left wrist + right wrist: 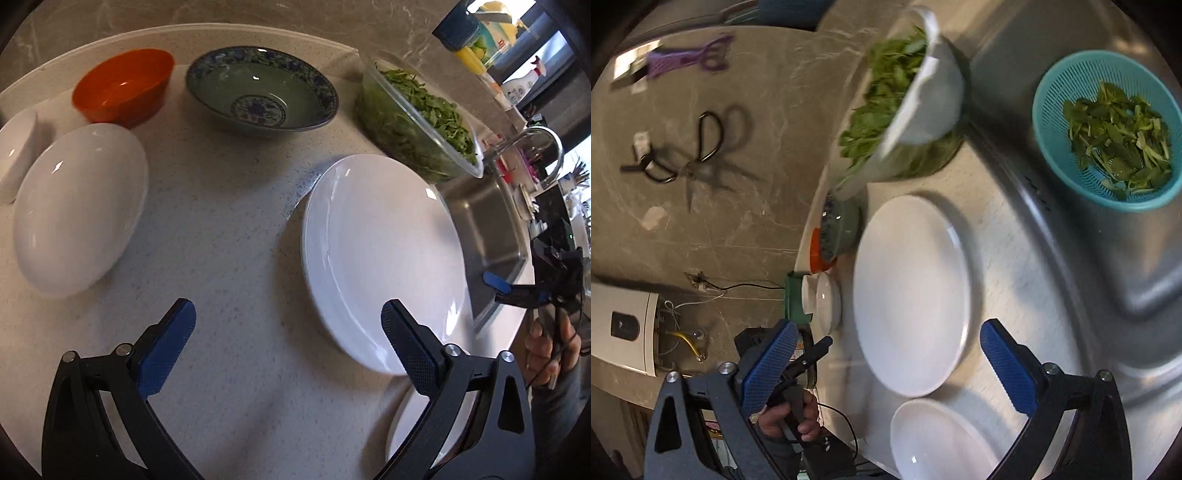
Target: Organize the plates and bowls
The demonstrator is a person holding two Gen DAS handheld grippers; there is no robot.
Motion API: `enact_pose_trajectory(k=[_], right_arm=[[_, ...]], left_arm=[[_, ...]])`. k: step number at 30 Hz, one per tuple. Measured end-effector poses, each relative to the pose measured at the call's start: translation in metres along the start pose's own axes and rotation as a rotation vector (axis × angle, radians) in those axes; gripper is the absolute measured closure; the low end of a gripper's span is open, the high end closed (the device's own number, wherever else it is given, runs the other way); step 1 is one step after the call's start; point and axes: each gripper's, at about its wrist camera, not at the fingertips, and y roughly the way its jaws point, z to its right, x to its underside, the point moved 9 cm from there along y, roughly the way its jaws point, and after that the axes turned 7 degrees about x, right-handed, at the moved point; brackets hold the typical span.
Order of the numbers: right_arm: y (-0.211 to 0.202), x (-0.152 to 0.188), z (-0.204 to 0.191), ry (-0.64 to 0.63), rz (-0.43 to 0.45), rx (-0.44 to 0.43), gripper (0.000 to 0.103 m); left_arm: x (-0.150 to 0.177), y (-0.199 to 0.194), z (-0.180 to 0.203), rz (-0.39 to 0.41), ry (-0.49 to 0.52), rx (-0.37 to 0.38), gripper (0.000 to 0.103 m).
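Currently, step: both tools hover with nothing picked up; the sorting looks barely started.
Left gripper (288,332): fingers spread apart and empty, above the bench (229,221), its right finger over the near rim of the large white plate (384,258).
Right gripper (890,354): fingers also spread and empty, straddling the near edge of that same plate (912,291).
Plates: a smaller white plate (938,439) lies just beside the large one, toward the bench edge; a white oval dish (79,208) sits well apart on the left.
Bowls: orange bowl (123,85) and blue-patterned bowl (262,90) stand side by side at the back; a glass bowl of greens (421,118) is near the sink (491,229).
Next move: probably a rim grasp on the large plate, fingers lowered around its thin edge; glazed and shallow, it may slip.
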Motion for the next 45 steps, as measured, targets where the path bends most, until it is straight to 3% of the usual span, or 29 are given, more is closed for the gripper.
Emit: enact_pose_trajectory(k=[3,7,10,13,16,18,20,28,30,33,45], right_arm=[[0.016,-0.011,0.003,-0.012,-0.065,-0.053,0.009],[0.039,-0.017,0.017,-0.001,-0.135,-0.065,0.034],[0.046,-0.017,0.028,0.029,-0.138,-0.097,0.049],[0.044,-0.021,0.032,0.048,-0.124,-0.128,0.057],[0.047,-0.018,0.032,0.027,-0.166,-0.13,0.07],[0.051,-0.016,0.037,0.012,-0.188,-0.098,0.082],[0.054,-0.018,0.04,0.007,-0.193,-0.078,0.093],[0.052,-0.028,0.05,0.003,-0.194,-0.09,0.096],[0.052,-0.03,0.052,0.004,-0.201,-0.093,0.096],[0.052,-0.032,0.054,-0.001,-0.206,-0.093,0.097],[0.055,-0.025,0.05,-0.086,-0.187,0.042,0.095]], left_arm=[[-0.007,0.021,-0.002,-0.04,-0.012,-0.001,0.033],[-0.009,0.041,0.002,-0.085,-0.016,0.027,0.034],[-0.01,0.053,0.004,-0.088,-0.019,0.027,0.034],[-0.013,0.058,0.007,-0.097,-0.029,0.038,0.035],[-0.013,0.058,0.007,-0.098,-0.014,0.05,0.047],[-0.013,0.058,0.006,-0.108,-0.018,0.052,0.07],[-0.018,0.062,0.006,-0.121,-0.041,0.079,0.075],[-0.033,0.068,0.005,-0.13,-0.072,0.127,0.075],[-0.03,0.064,0.0,-0.136,-0.081,0.129,0.083],[-0.033,0.066,0.005,-0.14,-0.081,0.138,0.087],[-0.025,0.065,0.008,-0.119,-0.092,0.139,0.087]])
